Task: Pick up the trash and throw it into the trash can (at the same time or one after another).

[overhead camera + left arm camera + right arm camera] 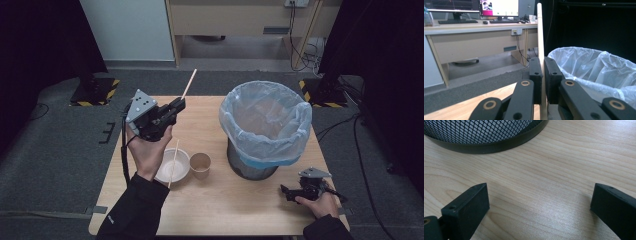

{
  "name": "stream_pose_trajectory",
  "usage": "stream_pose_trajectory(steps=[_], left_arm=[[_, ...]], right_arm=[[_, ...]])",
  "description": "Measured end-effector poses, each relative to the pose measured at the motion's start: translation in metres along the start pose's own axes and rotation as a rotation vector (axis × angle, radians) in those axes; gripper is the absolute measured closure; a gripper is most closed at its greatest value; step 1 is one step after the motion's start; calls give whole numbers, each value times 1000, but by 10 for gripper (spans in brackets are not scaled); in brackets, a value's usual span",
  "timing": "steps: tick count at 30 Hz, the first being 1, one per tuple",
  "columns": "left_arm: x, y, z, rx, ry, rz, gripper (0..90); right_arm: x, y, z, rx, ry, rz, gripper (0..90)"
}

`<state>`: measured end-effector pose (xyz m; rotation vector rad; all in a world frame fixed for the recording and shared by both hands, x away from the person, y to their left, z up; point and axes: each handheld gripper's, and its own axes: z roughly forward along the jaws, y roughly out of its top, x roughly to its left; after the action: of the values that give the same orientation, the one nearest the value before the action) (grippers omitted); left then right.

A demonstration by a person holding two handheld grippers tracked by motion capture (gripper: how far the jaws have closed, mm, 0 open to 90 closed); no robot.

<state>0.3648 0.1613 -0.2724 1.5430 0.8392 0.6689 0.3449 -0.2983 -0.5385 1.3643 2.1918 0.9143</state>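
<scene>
At the left of the table (pixel 220 210), the left gripper (pixel 176 106) is raised above the wood with one wooden chopstick (pixel 189 84) clamped between its jaws, the stick pointing up and away from the person; in the left gripper view the same chopstick (pixel 540 47) runs straight up through the narrow slit between the two closed pads, with the bag-lined bin (pixel 599 72) just to its right. Below that hand a second chopstick (pixel 173 163) lies slanted across a small white bowl (pixel 181 167), and a brown paper cup (pixel 200 165) stands just beside the bowl. The work looks like clearing disposables into the mesh wastebasket (pixel 265 127), whose plastic liner appears to hold nothing yet. By that reading it is at an early stage: one chopstick is lifted but not yet over the basket's mouth, while the other chopstick, the bowl and the cup are left to go. At the right, the right gripper (pixel 286 191) rests low on the table near the basket's base, its jaws spread wide with nothing between them.
</scene>
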Motion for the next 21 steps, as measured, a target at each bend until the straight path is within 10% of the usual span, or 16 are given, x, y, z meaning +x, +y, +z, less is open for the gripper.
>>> stream_pose_trajectory(steps=[21], left_arm=[[-30, 26, 30, -33, -72, 27, 853]], right_arm=[[0, 0, 0, -1, 3, 1, 21]])
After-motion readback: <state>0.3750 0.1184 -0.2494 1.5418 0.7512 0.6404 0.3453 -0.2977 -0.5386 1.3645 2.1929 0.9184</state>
